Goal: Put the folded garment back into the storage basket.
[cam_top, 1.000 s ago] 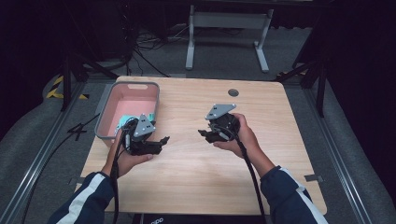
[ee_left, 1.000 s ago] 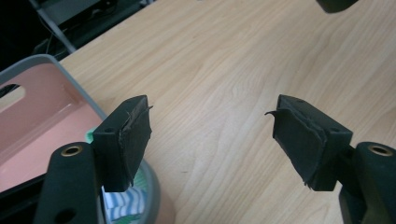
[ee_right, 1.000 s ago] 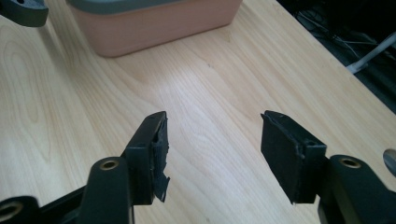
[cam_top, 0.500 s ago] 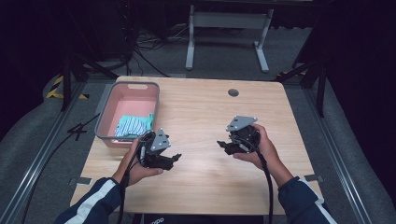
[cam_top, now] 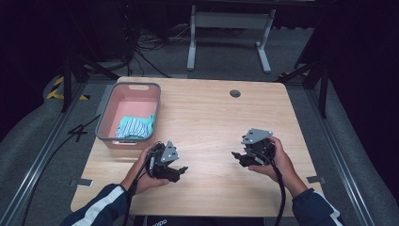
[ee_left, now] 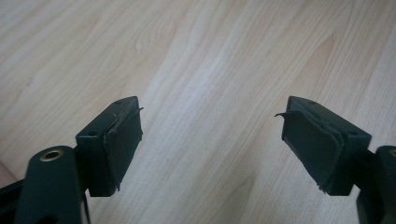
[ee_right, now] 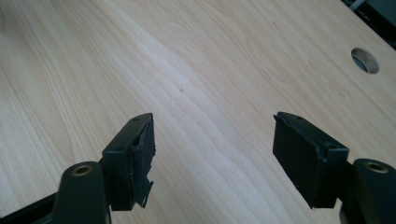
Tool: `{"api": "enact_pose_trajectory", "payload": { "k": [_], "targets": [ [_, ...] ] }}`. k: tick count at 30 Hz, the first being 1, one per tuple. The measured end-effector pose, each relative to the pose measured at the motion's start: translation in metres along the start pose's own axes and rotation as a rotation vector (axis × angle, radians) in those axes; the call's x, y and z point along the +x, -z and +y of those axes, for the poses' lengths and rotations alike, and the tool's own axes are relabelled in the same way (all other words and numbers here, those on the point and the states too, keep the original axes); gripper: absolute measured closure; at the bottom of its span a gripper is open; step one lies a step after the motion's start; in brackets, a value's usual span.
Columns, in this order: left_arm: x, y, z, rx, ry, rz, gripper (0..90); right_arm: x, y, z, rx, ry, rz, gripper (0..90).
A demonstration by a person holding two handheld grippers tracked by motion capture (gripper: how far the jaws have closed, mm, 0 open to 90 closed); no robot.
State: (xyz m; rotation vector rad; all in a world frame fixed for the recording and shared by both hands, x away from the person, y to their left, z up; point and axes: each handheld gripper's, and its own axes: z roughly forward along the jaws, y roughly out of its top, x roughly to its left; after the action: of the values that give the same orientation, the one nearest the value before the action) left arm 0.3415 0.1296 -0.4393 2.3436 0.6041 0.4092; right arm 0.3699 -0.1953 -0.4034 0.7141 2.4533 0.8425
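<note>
We see the left gripper (ee_left: pixel 210 140) with its jaws spread wide, nothing between them, only bare wooden table (ee_left: pixel 210 56) beneath. The right gripper (ee_right: pixel 212 154) likewise stands wide apart and empty over the wood, the table's round hole (ee_right: pixel 364 60) beyond it. From above, the left gripper (cam_top: pixel 181 169) sits just in front of the pink bin (cam_top: pixel 107 112), which holds a striped cloth (cam_top: pixel 135 126); the right gripper (cam_top: pixel 236 157) is well apart from the bin
</note>
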Motion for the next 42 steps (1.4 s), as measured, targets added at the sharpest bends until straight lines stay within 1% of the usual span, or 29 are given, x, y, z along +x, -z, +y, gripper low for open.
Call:
{"api": "enact_pose_trajectory", "payload": {
  "k": [3,4,6,9,10,12,13,14,15,17,20,22,23,24,26,28,29,30,31,34,39,40,42],
  "targets": [
    [-0.003,-0.005,-0.003,0.021,-0.005,-0.012,18.7,0.000,0.000,-0.015,0.008,-0.016,0.001,30.4],
    [-0.004,-0.006,-0.004,0.021,-0.013,-0.015,18.6,0.000,0.000,-0.020,0.004,-0.026,0.005,30.6],
    [-0.006,-0.008,-0.006,0.026,-0.013,-0.030,18.2,0.000,0.000,-0.030,0.009,-0.042,0.005,30.7],
    [-0.008,-0.010,-0.009,0.040,-0.019,-0.039,17.5,-0.002,0.002,-0.047,0.001,-0.073,0.005,30.7],
    [-0.008,-0.011,-0.010,0.041,-0.016,-0.046,17.5,-0.004,0.002,-0.052,0.001,-0.075,-0.002,30.6],
    [-0.008,-0.012,-0.013,0.044,-0.016,-0.056,17.5,-0.006,0.003,-0.064,-0.005,-0.095,-0.003,30.6],
    [-0.009,-0.013,-0.014,0.042,-0.011,-0.064,17.5,-0.006,0.004,-0.069,0.000,-0.114,0.002,30.5],
    [-0.009,-0.013,-0.015,0.039,-0.011,-0.063,17.5,-0.007,0.004,-0.075,0.000,-0.129,0.004,30.3],
    [-0.009,-0.014,-0.016,0.046,-0.023,-0.070,17.4,-0.007,0.005,-0.080,0.003,-0.136,0.007,30.2],
    [-0.009,-0.015,-0.018,0.051,-0.025,-0.081,17.5,-0.008,0.006,-0.089,0.007,-0.151,0.012,29.1],
    [-0.008,-0.017,-0.021,0.047,-0.018,-0.091,17.3,-0.010,0.007,-0.103,-0.010,-0.183,0.012,28.4],
    [-0.007,-0.019,-0.024,0.051,-0.007,-0.099,17.2,-0.011,0.006,-0.112,-0.017,-0.213,0.030,27.2],
    [-0.007,-0.020,-0.025,0.058,-0.011,-0.100,17.2,-0.011,0.006,-0.117,-0.016,-0.219,0.030,26.7],
    [-0.007,-0.021,-0.027,0.056,-0.013,-0.100,17.2,-0.011,0.005,-0.119,-0.017,-0.225,0.029,26.5],
    [-0.007,-0.022,-0.030,0.049,0.023,-0.105,15.8,-0.012,0.005,-0.125,-0.028,-0.246,0.039,25.0],
    [-0.006,-0.022,-0.032,0.036,0.038,-0.116,15.8,-0.012,0.005,-0.129,-0.045,-0.268,0.047,23.8],
    [-0.005,-0.022,-0.034,0.034,0.053,-0.128,15.5,-0.012,0.005,-0.131,-0.050,-0.279,0.050,22.9],
    [-0.002,-0.022,-0.037,0.014,0.057,-0.138,15.3,-0.013,0.005,-0.133,-0.055,-0.293,0.050,21.4],
    [-0.001,-0.023,-0.040,-0.004,0.048,-0.146,14.2,-0.013,0.004,-0.135,-0.068,-0.305,0.047,20.7],
    [-0.001,-0.023,-0.040,-0.007,0.046,-0.142,13.9,-0.013,0.004,-0.135,-0.067,-0.302,0.045,20.6],
    [-0.001,-0.023,-0.040,-0.007,0.051,-0.148,13.9,-0.013,0.004,-0.135,-0.068,-0.302,0.045,20.5],
    [-0.001,-0.023,-0.040,-0.008,0.046,-0.142,13.9,-0.013,0.004,-0.135,-0.068,-0.302,0.045,20.5],
    [-0.002,-0.024,-0.039,-0.009,0.058,-0.145,13.3,-0.013,0.004,-0.135,-0.068,-0.302,0.045,20.5]
  ]
}}
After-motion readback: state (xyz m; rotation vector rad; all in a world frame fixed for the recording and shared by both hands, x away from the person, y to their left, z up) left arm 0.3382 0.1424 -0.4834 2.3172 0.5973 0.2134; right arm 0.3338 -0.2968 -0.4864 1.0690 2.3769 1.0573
